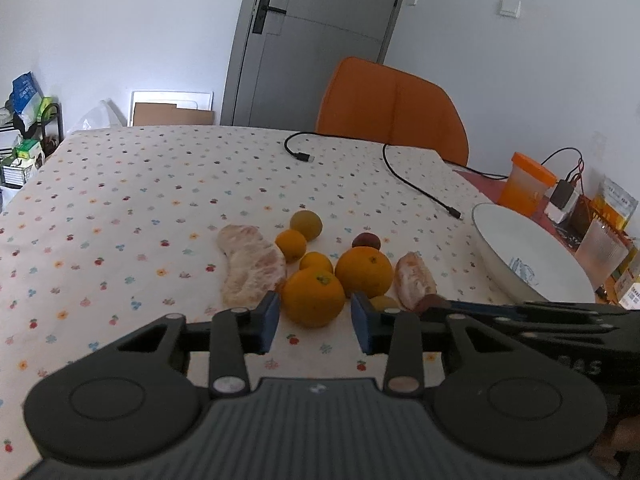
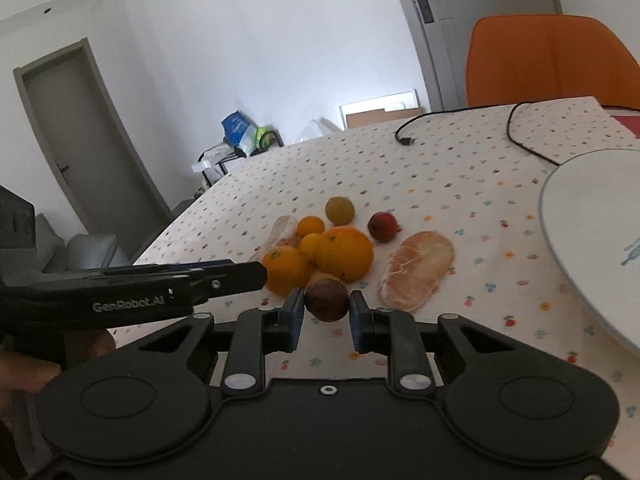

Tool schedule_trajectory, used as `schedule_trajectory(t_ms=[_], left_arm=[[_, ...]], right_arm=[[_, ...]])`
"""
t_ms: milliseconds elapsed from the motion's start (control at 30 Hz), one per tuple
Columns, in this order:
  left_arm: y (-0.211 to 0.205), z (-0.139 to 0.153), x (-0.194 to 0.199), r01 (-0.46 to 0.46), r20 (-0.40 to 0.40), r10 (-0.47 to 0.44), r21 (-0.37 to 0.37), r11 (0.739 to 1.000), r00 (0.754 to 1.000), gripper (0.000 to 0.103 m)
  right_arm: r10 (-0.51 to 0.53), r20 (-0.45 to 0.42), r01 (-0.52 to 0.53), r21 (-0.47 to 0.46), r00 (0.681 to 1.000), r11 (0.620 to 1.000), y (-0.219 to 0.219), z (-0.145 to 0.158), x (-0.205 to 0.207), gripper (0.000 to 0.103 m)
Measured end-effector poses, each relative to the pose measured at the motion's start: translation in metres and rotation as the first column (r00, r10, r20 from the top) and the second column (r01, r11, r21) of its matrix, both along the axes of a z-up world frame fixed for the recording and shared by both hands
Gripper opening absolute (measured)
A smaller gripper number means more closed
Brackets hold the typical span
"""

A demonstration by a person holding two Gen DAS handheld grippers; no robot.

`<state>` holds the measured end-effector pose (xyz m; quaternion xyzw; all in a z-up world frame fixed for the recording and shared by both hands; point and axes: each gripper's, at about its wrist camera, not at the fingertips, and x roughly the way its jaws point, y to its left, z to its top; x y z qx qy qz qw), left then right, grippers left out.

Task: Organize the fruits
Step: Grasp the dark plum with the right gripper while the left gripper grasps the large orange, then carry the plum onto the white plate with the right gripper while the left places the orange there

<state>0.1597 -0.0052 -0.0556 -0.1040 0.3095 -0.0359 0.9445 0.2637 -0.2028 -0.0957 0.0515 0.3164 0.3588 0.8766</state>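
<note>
A pile of fruit lies on the dotted tablecloth: oranges (image 1: pixel 314 298), small tangerines (image 1: pixel 291 244), peeled pomelo pieces (image 1: pixel 252 268), a red fruit (image 2: pixel 383 226) and a greenish one (image 2: pixel 339 211). My left gripper (image 1: pixel 315 322) is open, its fingers on either side of the nearest orange. My right gripper (image 2: pixel 326 314) has its fingers around a dark purple fruit (image 2: pixel 326 300) at the pile's near edge, touching or nearly touching it. A white plate (image 2: pixel 592 248) sits to the right, also in the left wrist view (image 1: pixel 532 252).
A black cable (image 1: pixel 420 184) lies across the far table. An orange chair (image 1: pixel 392 108) stands behind the table. An orange-lidded cup (image 1: pixel 526 184), a glass (image 1: pixel 602 256) and packets stand past the plate at the right edge.
</note>
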Motion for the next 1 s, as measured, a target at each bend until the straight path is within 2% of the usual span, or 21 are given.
schedule_trajectory(t_ms=[233,300,567,1000], left_arm=[[-0.005,-0.009,0.015,-0.006,-0.027,0.006,0.011,1.000,1.000,0.038],[-0.007,-0.008,0.015,-0.010,-0.020,0.010,0.022,1.000,1.000,0.035],[-0.018,0.007,0.006,0.005,0.016,-0.005,0.038,0.999,1.000,0.034],[-0.059,0.024,0.008,0.098,0.055,-0.099,0.037,0.995,0.994,0.033]], right_arm=[[-0.032,0.019,0.031,0.011,0.999,0.999,-0.017,0.006,-0.006,0.023],[-0.041,0.024,0.041,0.014,0.999,0.999,-0.022,0.007,-0.007,0.023],[-0.075,0.039,0.073,0.032,0.996,0.997,-0.039,0.012,-0.010,0.023],[-0.177,0.058,0.174,0.052,0.983,0.983,-0.078,0.018,-0.012,0.023]])
